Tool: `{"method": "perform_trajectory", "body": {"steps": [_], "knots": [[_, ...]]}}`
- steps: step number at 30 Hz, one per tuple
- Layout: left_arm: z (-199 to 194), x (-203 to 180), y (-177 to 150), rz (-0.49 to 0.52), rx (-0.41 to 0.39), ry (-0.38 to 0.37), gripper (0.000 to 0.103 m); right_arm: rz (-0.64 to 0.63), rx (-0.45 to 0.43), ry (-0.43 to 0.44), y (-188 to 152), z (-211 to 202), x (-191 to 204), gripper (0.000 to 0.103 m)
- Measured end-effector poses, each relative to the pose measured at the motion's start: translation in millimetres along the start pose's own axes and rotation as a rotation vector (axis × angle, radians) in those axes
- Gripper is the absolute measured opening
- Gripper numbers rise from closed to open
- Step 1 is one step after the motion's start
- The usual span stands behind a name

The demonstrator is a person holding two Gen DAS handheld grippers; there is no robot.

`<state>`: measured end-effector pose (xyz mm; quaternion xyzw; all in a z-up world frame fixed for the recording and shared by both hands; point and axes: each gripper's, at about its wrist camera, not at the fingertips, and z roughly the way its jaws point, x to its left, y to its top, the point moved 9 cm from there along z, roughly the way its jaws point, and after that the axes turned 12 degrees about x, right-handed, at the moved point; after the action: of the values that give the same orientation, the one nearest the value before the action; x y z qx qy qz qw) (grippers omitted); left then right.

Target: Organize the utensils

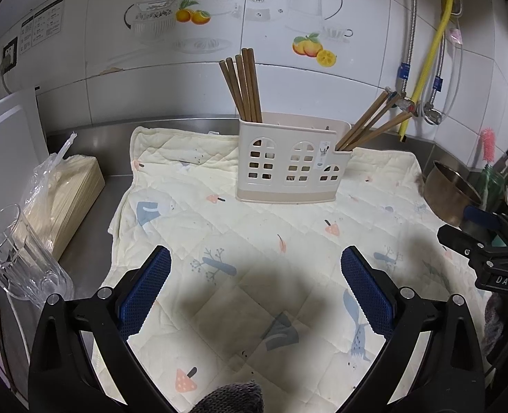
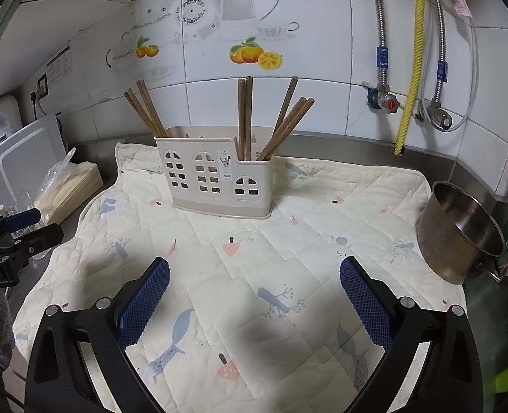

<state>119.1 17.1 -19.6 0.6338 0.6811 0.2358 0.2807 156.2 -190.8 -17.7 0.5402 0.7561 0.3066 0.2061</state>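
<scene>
Chopsticks; valve handle right-view only.

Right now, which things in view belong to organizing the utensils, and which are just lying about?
Job: chopsticks, utensil holder, left tongs and right tongs, both open and empty.

Lying about: metal pot, glass mug, quilted mat, pink bottle brush.

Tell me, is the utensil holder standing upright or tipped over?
Upright. The utensil holder sits flat on the quilted mat, chopsticks sticking up from its top.
</scene>
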Motion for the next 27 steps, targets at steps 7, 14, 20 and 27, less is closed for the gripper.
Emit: {"method": "perform_trajectory", "body": {"steps": [7,14,20,27], "knots": [[1.2,-0.2,-0.4,0.002,0.001,-0.002,0.098,-0.002,0.004,0.002,-0.5,1.6,2.5,0.096],[2.0,-2.8,-1.8,0.007,0.004,-0.003,0.098,-0.002,0.005,0.002,-1.0,1.3,3.4,0.096],[2.3,-3.8,-2.3,0.010,0.005,-0.006,0.098,-0.002,0.005,0.003,-1.0,1.5,3.5,0.096],[3.1,-5.9,-2.6,0.014,0.006,-0.006,0.098,-0.002,0.007,0.006,-3.0,2.3,4.4,0.096]]}}
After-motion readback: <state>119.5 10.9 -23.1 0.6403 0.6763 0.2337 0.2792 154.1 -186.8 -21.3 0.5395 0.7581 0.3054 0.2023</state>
